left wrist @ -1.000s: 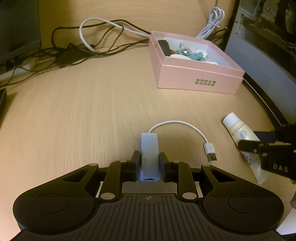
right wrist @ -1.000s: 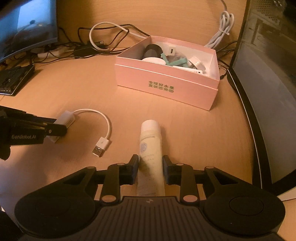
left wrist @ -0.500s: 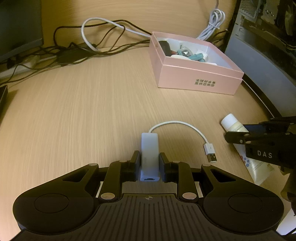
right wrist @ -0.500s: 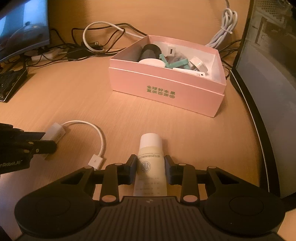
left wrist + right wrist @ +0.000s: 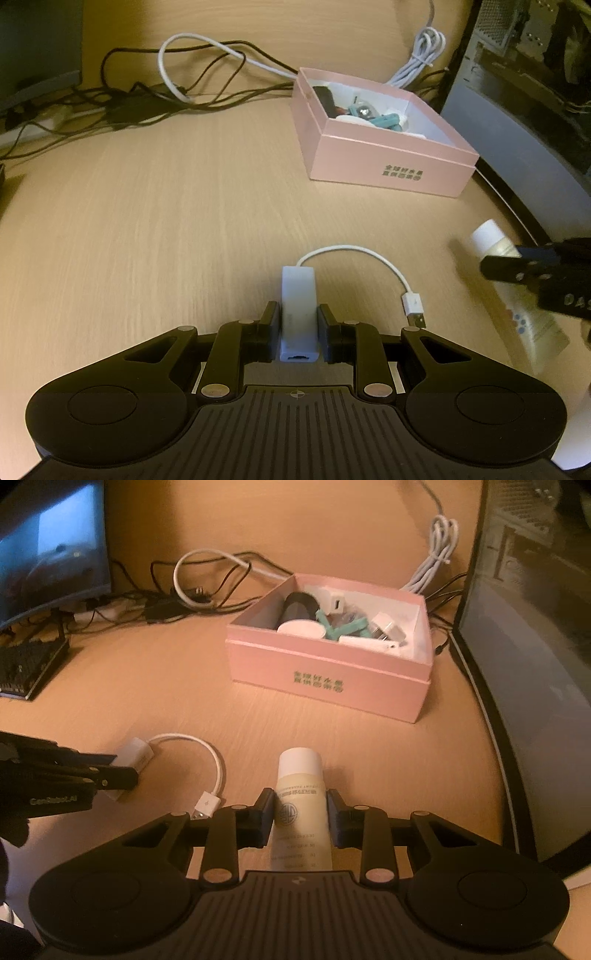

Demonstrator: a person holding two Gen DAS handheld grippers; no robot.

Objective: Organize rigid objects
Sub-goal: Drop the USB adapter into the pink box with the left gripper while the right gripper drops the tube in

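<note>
My left gripper (image 5: 297, 325) is shut on a white USB adapter (image 5: 297, 295) whose white cable loops right to a USB plug (image 5: 414, 308) on the wooden desk. My right gripper (image 5: 300, 814) is shut on a cream tube with a white cap (image 5: 300, 775), lifted off the desk. The tube also shows at the right of the left wrist view (image 5: 495, 243), and the adapter at the left of the right wrist view (image 5: 135, 753). A pink open box (image 5: 328, 679) holding several small items stands ahead; it also shows in the left wrist view (image 5: 388, 166).
Tangled black and white cables (image 5: 184, 92) lie at the back of the desk. A coiled white cable (image 5: 436, 554) hangs behind the box. A dark computer case (image 5: 535, 664) stands at the right. A monitor (image 5: 48, 554) and a keyboard (image 5: 26, 664) are at the left.
My right gripper has raised the tube off the desk and carried it forward toward the pink box. My left gripper still grips the adapter in about the same place.
</note>
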